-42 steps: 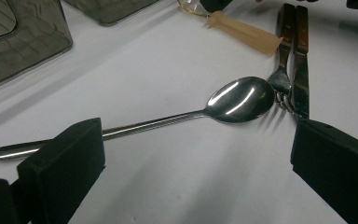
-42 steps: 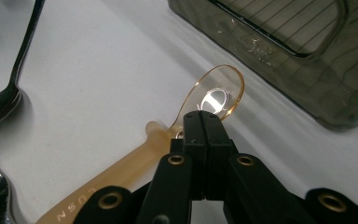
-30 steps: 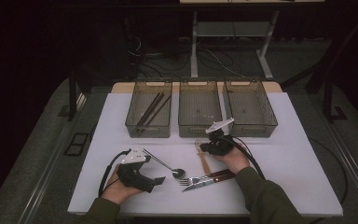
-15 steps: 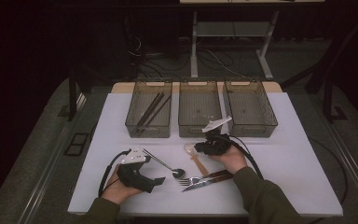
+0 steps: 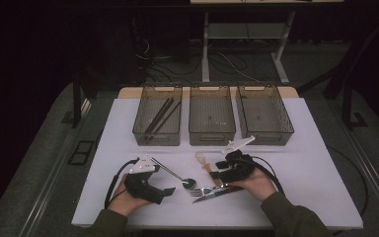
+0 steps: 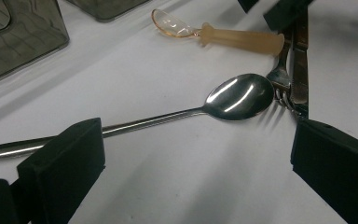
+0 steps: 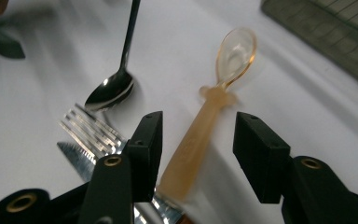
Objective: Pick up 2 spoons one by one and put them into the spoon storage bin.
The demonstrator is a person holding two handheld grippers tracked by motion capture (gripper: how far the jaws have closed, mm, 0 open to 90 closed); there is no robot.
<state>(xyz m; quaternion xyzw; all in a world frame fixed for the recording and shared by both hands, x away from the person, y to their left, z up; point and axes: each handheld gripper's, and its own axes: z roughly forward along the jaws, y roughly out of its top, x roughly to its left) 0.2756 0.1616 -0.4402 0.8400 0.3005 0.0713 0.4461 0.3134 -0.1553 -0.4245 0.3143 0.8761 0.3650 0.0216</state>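
Note:
An amber plastic spoon lies on the white table, its bowl toward the bins. My right gripper sits at its handle end. In the right gripper view the handle lies between the jaws of that gripper; they have just been opening and stand open, and the pads do not press on it. A metal spoon lies between the two hands, its bowl against a fork and a knife. My left gripper rests open by it, with the metal spoon beyond the wide jaws of that gripper.
Three grey bins stand in a row at the back of the table: the left bin holds black chopsticks, and the middle bin and right bin stand beside it. Cables trail from both grippers.
The plastic spoon, hidden by the right gripper a second ago, now lies in the open on the table. The right gripper has drawn back toward the person. The left hand has kept still.

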